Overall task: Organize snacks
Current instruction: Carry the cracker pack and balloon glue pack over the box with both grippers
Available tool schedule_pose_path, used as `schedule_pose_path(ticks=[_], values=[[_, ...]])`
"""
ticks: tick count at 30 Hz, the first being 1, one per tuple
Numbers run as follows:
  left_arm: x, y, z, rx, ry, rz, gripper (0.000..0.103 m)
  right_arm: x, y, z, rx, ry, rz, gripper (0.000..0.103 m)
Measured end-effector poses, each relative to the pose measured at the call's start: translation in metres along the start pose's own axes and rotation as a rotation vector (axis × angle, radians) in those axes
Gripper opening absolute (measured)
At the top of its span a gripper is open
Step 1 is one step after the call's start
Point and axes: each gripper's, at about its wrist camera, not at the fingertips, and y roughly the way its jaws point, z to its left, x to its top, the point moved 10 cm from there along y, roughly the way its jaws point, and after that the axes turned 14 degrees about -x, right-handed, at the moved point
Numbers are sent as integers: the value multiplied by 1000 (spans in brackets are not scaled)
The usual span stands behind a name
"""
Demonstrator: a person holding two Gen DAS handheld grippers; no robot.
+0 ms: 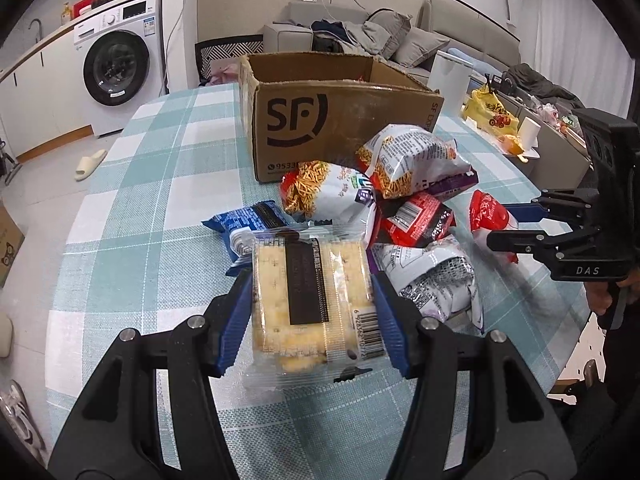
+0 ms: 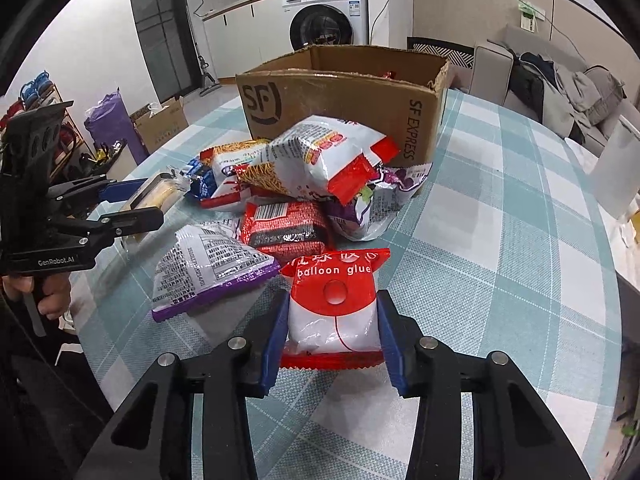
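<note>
- A lived-in room with a washing machine (image 1: 116,66) against the far wall and a grey sofa (image 1: 400,36) behind; in front, a round table (image 1: 160,208) under a teal checked cloth
- The open SF cardboard box (image 1: 340,120) stands on the table; a heap of snack bags (image 2: 304,184) lies just in front of it
- The left gripper (image 1: 314,304) pinches a clear cracker pack (image 1: 308,296) between its blue pads
- The right gripper (image 2: 334,328) clamps a red-and-white "balloon glue" packet (image 2: 334,308) beside the heap
</note>
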Motion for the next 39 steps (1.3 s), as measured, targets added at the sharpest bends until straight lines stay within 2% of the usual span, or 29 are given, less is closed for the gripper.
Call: schedule_pose_path(ticks=[16,39], values=[[21,-23,-16,-2,23,-87,55,20,-29,-4,12,47,-93,43],[77,-29,-17,8,39,-174,55,69,-54,-19,25,213,-229,43]])
